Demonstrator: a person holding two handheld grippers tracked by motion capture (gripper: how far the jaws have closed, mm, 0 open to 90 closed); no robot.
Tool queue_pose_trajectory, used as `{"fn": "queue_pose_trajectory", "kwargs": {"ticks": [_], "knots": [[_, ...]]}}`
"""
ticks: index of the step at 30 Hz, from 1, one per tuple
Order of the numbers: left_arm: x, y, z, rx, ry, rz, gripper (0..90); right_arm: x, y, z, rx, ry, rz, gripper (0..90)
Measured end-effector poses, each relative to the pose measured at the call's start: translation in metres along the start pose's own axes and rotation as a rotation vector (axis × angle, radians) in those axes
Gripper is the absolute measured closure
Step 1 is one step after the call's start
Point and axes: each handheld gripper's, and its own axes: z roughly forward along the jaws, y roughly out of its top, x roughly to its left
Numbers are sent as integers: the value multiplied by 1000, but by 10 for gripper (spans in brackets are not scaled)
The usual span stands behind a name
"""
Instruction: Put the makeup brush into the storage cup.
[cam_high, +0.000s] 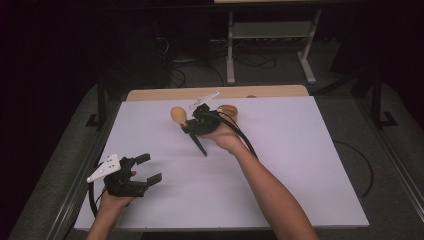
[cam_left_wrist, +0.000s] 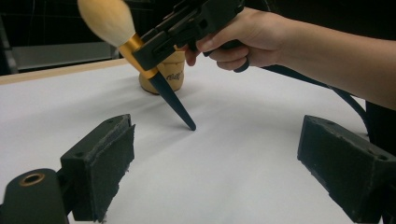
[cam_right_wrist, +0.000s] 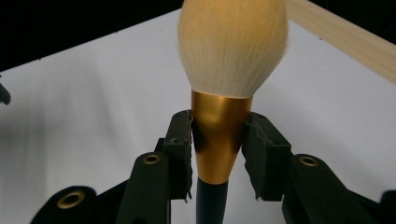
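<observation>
The right gripper (cam_high: 192, 122) holds a brush (cam_high: 186, 124) above the desk (cam_high: 280, 165), its fingers (cam_right_wrist: 180, 140) closed on the gold collar just under the pale bristle head. The brush is tilted: the head is up toward 10 o'clock in the high view, and the dark pointed handle goes down toward 5 o'clock. In the left gripper view the handle tip (cam_left_wrist: 192, 127) is very near the white surface; I cannot tell if it touches. The brush is in the far middle part of the desk, and just behind it, at 1 o'clock, stands a small tan cup (cam_high: 228, 112).

I judge the step in hand is carrying the brush, probably to or from this cup. If the cup is the goal, the next move calls for lifting the tip clear, turning the brush more upright and bringing the handle over the cup's mouth before loosening the grip. The mouth looks narrow, so aim matters.

The left gripper (cam_high: 145, 170) rests at 7 o'clock near the close edge, its fingers (cam_left_wrist: 100, 163) wide apart with nothing between them, well apart from the brush. Toward 3, 6 and 9 o'clock the desk gives much open room. The far wooden edge (cam_high: 165, 93) is just behind the cup, so there is less room that way.
</observation>
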Motion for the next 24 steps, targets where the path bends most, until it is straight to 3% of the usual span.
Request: {"fn": "queue_pose_trajectory", "kwargs": {"ticks": [10, 24], "knots": [[0, 0, 0, 5, 6, 0, 104, -4, -3, -15, -85, 1, 10, 631], [0, 0, 0, 1, 5, -2, 104, -2, -1, -32, -155, -3, 3, 631]]}}
